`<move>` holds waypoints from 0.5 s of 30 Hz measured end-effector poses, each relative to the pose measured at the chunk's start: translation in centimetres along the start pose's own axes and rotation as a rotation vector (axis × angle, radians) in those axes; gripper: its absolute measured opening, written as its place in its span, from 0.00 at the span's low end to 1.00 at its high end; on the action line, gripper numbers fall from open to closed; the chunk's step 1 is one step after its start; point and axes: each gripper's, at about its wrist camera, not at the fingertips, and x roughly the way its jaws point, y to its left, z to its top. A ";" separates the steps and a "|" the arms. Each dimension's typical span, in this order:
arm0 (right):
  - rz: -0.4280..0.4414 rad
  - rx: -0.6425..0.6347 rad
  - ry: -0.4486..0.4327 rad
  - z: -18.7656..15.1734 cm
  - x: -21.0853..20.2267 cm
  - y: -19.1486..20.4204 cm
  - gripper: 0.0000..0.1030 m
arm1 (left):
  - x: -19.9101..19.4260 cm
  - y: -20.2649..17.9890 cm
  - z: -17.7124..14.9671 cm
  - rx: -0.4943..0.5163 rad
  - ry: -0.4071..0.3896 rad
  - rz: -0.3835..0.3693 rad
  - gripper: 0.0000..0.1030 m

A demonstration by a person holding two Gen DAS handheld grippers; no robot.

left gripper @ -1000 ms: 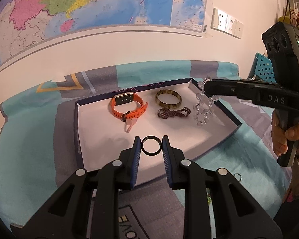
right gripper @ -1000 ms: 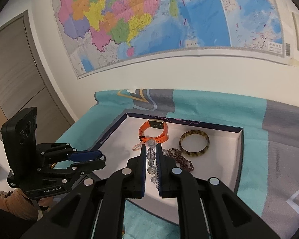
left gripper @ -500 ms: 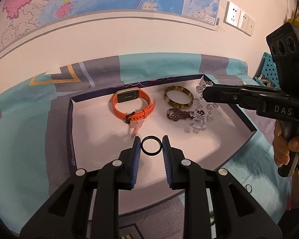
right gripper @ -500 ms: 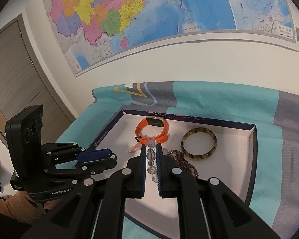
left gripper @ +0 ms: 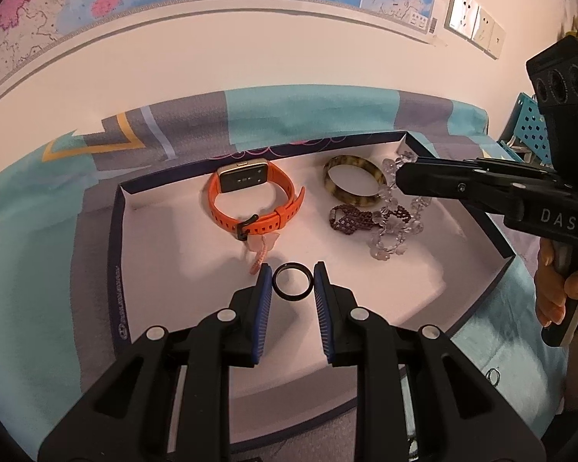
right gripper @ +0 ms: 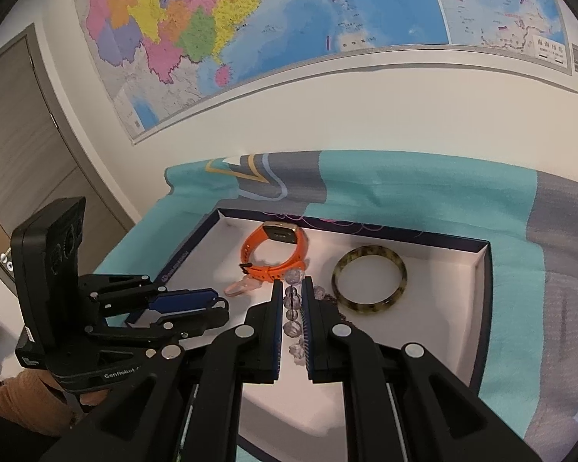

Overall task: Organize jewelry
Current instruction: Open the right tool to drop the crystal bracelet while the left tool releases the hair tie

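Note:
A white box tray (left gripper: 142, 238) (right gripper: 470, 327) with dark rims lies on a teal and grey cloth. Inside are an orange watch (left gripper: 250, 196) (right gripper: 277, 248), a mottled bangle (left gripper: 352, 184) (right gripper: 370, 285), a dark maroon beaded piece (left gripper: 350, 221) and a small pink charm (left gripper: 260, 248) (right gripper: 242, 288). My left gripper (left gripper: 292, 283) (right gripper: 215, 306) is shut on a thin black ring (left gripper: 292, 287), held above the tray's front part. My right gripper (right gripper: 291, 288) (left gripper: 399, 181) is shut on a clear bead bracelet (right gripper: 292, 323) (left gripper: 393, 227), whose loop dangles onto the tray by the maroon piece.
A wall with a large map (right gripper: 289, 30) rises behind the cloth. A door (right gripper: 15, 146) stands at the left in the right wrist view. A small metal ring (left gripper: 493, 375) lies on the cloth right of the tray. A hand (left gripper: 558, 288) holds the right gripper.
Both grippers have moved forward and down toward the tray, so its contents look bigger. The bead bracelet's loop now reaches the tray floor beside the maroon piece. Neither grip has changed.

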 end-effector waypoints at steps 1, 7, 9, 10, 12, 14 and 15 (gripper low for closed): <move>-0.009 -0.005 0.002 0.0 0.1 0.0 0.08 | 0.1 -0.1 0.1 0.002 0.003 -0.001 0.22; -0.050 -0.038 0.026 -0.1 0.5 -0.1 0.08 | 0.9 -0.2 0.5 0.008 0.020 0.007 0.22; -0.062 -0.044 0.035 -0.2 0.8 -0.2 0.08 | 1.1 -0.1 0.5 0.008 0.024 0.008 0.22; -0.069 -0.046 0.039 -0.2 0.9 -0.3 0.08 | 1.2 -0.1 0.6 0.007 0.027 0.009 0.22; -0.074 -0.043 0.046 -0.3 1.1 -0.6 0.08 | 1.4 -0.1 0.6 0.006 0.032 0.012 0.22; -0.079 -0.040 0.050 -0.4 1.3 -0.8 0.08 | 1.6 -0.1 0.7 0.007 0.035 0.017 0.22; -0.081 -0.039 0.054 -0.4 1.3 -1.0 0.08 | 1.6 -0.1 0.7 0.007 0.037 0.017 0.22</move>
